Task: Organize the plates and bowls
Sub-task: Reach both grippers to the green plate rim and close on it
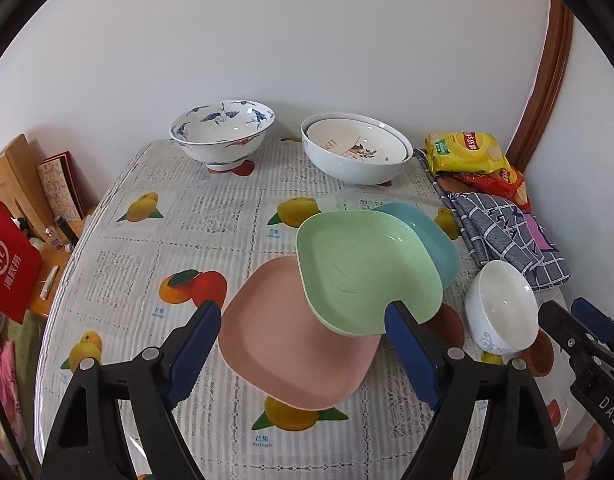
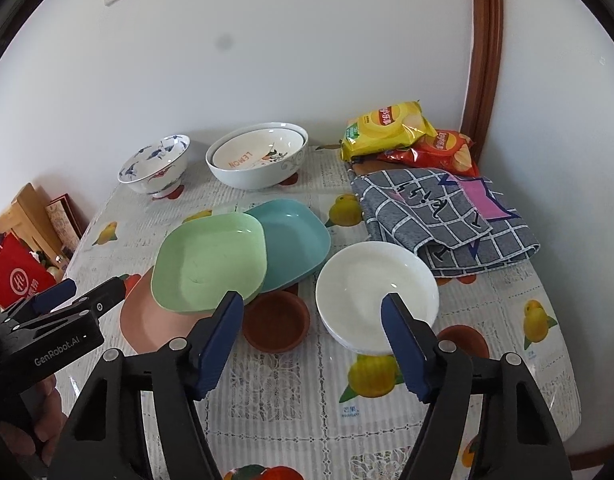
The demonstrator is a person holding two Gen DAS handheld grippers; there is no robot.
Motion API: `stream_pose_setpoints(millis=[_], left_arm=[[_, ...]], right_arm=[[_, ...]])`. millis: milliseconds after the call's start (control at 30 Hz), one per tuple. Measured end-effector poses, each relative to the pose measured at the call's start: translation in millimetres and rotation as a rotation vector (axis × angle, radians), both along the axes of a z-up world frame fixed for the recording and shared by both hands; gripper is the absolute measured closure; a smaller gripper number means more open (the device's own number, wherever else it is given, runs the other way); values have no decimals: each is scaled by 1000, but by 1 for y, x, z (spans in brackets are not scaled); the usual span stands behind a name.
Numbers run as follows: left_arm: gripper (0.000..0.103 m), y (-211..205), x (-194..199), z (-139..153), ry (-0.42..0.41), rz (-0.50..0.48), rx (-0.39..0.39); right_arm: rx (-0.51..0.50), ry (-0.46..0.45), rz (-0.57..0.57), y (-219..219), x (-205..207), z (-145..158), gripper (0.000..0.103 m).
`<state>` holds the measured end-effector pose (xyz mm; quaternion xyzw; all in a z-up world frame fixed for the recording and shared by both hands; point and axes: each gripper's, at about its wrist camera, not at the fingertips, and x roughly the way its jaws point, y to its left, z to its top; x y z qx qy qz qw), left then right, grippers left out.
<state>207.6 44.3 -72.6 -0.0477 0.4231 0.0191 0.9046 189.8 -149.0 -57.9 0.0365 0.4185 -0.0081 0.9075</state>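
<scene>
Three square plates overlap mid-table: a pink plate (image 1: pixel 291 344) at the front, a green plate (image 1: pixel 363 268) tilted on it, and a teal plate (image 1: pixel 423 232) behind. My left gripper (image 1: pixel 303 320) is open over the pink plate, its right finger by the green plate's near rim. A small white bowl (image 2: pixel 377 292) sits right of the plates; my right gripper (image 2: pixel 313 308) is open with its right finger over the bowl's near rim. A small brown dish (image 2: pixel 275 322) lies between the right gripper's fingers. At the back stand a blue-patterned bowl (image 1: pixel 223 130) and two nested white bowls (image 1: pixel 357 148).
A checked grey cloth (image 2: pixel 447 216) and chip bags (image 2: pixel 391 126) lie at the back right. The wall runs behind the table. A wooden side table (image 1: pixel 23 200) with a red bag (image 1: pixel 9 260) stands off the left edge. The fruit-print tablecloth (image 1: pixel 147 248) covers the table.
</scene>
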Motion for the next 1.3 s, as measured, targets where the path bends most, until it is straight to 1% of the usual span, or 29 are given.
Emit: stream_pose_setpoints(millis=[67, 133, 233, 333, 467, 833, 1133, 1300], left_arm=[[24, 3, 9, -5, 10, 0, 0], [28, 8, 17, -9, 19, 0, 0], [33, 13, 30, -17, 38, -3, -12], [33, 15, 43, -23, 47, -9, -17], [33, 14, 60, -33, 76, -9, -21], [33, 8, 92, -52, 109, -30, -16], [33, 7, 109, -70, 131, -41, -52], [33, 5, 115, -77, 146, -42, -63]], right_arm=[[-3, -1, 4, 5, 8, -3, 35], [4, 4, 11, 8, 18, -8, 37], [11, 28, 21, 13, 35, -17, 43], [9, 46, 28, 17, 50, -26, 45], [8, 66, 45, 23, 66, -38, 52], [21, 107, 47, 25, 97, -62, 52], [30, 140, 55, 29, 114, -82, 52], [18, 151, 73, 36, 121, -91, 53]])
